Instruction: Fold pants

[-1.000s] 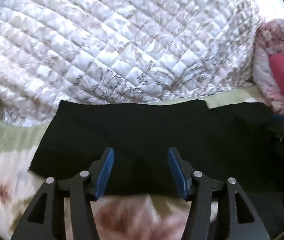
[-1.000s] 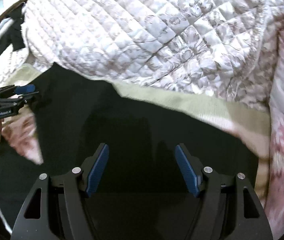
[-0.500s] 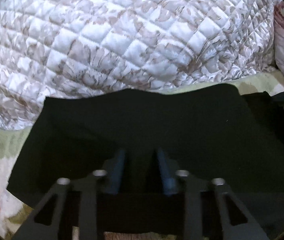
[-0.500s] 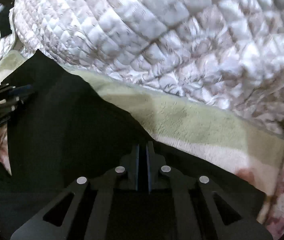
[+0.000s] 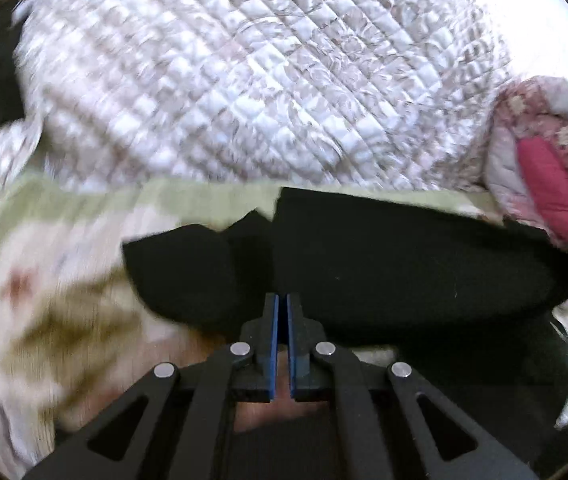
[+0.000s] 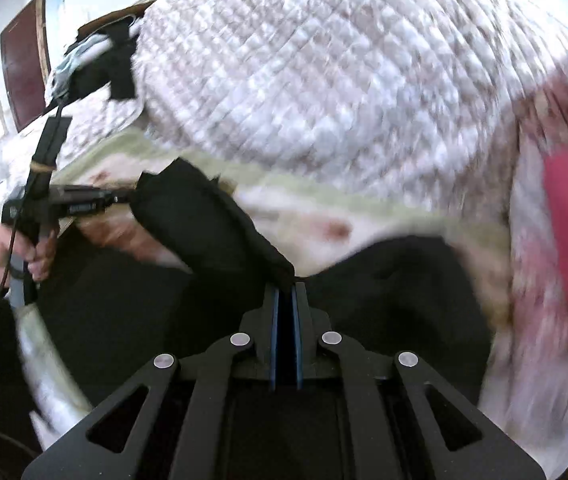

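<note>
I am pinching the black pants (image 5: pixel 404 264) in both grippers, left (image 5: pixel 283 300) and right (image 6: pixel 285 290); its white label is blurring unreadably.

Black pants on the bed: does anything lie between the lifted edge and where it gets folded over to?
Nothing visible does. Both the left tool and right tool are shut on the black pants, lifted over the pale floral blanket. The white quilted bedspread lies beyond, not across the pants.
</note>
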Action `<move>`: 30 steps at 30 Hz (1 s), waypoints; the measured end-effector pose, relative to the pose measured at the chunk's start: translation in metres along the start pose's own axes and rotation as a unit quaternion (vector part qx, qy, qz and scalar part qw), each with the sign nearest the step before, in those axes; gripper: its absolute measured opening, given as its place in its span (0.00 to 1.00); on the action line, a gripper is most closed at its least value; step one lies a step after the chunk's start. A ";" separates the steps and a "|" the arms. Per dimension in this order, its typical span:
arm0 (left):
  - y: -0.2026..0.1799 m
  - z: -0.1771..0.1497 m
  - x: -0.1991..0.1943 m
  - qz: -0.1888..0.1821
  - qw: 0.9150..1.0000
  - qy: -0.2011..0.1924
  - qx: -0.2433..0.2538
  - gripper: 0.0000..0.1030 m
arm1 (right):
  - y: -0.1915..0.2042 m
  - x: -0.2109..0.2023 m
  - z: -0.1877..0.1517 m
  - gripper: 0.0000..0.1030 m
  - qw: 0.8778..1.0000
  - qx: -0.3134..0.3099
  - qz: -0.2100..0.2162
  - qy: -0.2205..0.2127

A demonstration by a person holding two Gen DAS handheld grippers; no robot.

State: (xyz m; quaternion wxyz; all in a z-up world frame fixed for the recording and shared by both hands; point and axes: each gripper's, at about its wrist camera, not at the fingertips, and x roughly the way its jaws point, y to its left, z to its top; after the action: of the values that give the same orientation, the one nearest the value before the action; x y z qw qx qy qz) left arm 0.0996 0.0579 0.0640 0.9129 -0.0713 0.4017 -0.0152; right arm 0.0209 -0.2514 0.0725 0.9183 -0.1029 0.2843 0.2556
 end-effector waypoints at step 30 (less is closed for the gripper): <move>-0.051 0.028 0.084 0.055 0.997 0.055 0.021 0.56 | -0.037 -0.003 -0.101 0.47 0.966 0.257 0.025 0.019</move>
State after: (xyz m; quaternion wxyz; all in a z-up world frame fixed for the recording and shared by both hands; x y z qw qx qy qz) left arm 0.1780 0.0036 0.0284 0.8901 -0.0288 0.4544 0.0225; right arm -0.0091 -0.3180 -0.0069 0.9019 0.1384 0.3599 0.1946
